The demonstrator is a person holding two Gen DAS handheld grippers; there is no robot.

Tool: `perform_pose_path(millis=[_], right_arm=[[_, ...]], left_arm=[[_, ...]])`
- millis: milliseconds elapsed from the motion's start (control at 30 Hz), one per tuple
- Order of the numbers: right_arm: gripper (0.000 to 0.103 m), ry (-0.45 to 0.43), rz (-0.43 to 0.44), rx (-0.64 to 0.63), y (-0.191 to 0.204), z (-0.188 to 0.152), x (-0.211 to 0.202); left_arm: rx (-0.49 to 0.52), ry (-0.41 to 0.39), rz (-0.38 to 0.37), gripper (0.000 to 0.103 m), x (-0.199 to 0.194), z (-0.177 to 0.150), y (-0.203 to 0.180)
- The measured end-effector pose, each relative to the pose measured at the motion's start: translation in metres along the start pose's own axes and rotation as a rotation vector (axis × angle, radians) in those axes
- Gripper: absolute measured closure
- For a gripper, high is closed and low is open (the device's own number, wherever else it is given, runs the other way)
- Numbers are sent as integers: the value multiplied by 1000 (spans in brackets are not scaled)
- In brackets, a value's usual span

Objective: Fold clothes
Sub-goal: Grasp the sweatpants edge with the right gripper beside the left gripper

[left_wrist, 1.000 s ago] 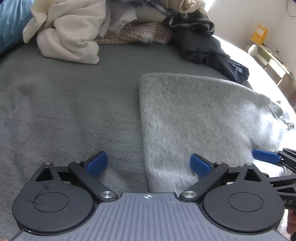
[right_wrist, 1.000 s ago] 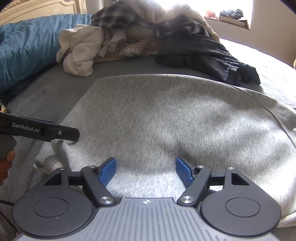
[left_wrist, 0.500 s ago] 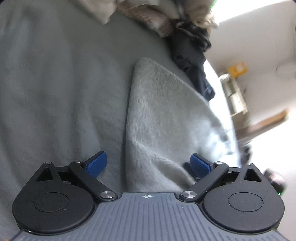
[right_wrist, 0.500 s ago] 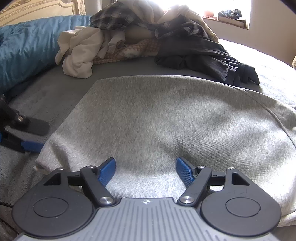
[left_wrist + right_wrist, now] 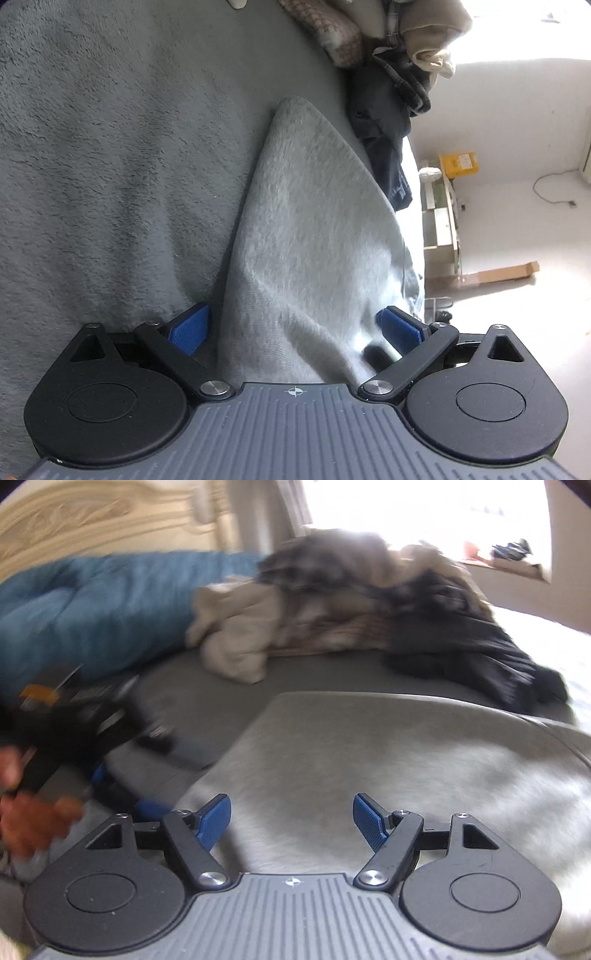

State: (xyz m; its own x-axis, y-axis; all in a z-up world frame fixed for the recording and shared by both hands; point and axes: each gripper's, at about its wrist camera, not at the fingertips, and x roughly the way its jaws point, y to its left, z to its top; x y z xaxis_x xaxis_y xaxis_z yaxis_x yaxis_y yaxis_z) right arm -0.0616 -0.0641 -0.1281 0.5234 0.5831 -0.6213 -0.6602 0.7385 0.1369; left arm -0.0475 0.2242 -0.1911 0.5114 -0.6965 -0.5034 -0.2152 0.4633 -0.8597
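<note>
A light grey sweatshirt lies folded flat on the grey blanket of a bed. My left gripper is rolled onto its side and stands open, its blue pads on either side of the garment's near corner, which rises between them. In the right wrist view the same sweatshirt spreads ahead, and my right gripper hovers open just over its near edge. The left gripper and the person's hand show blurred at the left.
A heap of unfolded clothes lies at the back of the bed, with a dark garment and a cream one. A blue duvet lies back left. The bed's right edge, floor and shelf are in the left wrist view.
My left gripper has rolled onto its side and closed in on the sweatshirt's corner, which now stands between its open pads. The right gripper has shifted slightly; its view is now blurred.
</note>
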Motion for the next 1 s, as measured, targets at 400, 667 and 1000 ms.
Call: perform_pose_path(millis=[400,667,1000], right_arm=[[13,6,21,-342,67,-10,6],[10,34,16,-475,95,-16,23],[43,68,-161,-559,105,-28,48]], left_arm=[[-113,13,-128,4,-5,4,2],[-117,23,-160,4,-5,9,-7],[-92,30,-176,4,-2,9,-16]])
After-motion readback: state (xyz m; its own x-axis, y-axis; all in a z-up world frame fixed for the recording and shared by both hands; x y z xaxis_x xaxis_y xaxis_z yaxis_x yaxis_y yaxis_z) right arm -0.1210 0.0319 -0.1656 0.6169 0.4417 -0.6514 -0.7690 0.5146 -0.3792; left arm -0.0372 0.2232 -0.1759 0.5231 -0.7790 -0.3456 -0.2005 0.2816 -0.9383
